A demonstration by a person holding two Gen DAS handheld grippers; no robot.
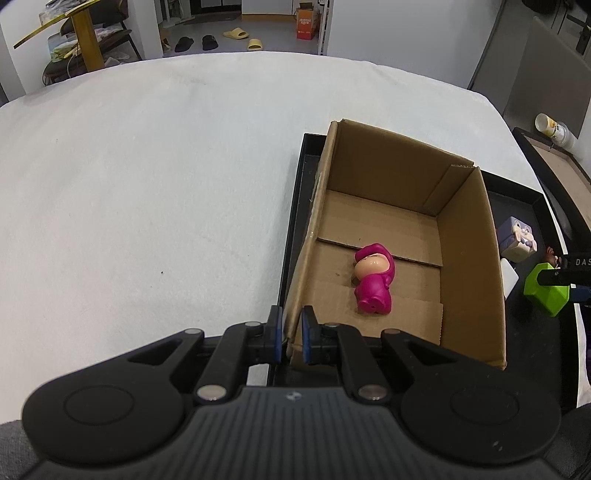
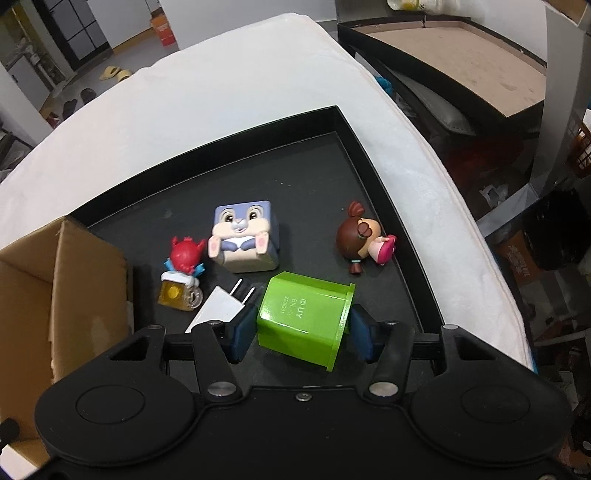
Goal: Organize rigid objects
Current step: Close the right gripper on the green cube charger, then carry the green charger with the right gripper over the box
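Observation:
A brown cardboard box [image 1: 469,258] stands in a black tray [image 1: 295,221] and holds a pink figurine [image 1: 373,280] lying on its back. My left gripper [image 1: 291,326] is shut on the box's near left wall. In the right wrist view a green plastic cup [image 2: 303,314] lies on its side on the tray [image 2: 369,166]. My right gripper [image 2: 302,330] is shut on the cup, one pad on its base and one at its rim. Loose on the tray are a bunny cube [image 2: 243,236], a red-haired figure [image 2: 183,273], a brown-haired doll [image 2: 360,236] and a white charger plug [image 2: 218,306].
The tray rests at the right end of a white cloth-covered table [image 1: 147,184]. Beyond the table's right edge stands a low black-framed board [image 2: 461,48]. Slippers [image 1: 236,34] and an orange box [image 1: 306,22] lie on the floor far behind.

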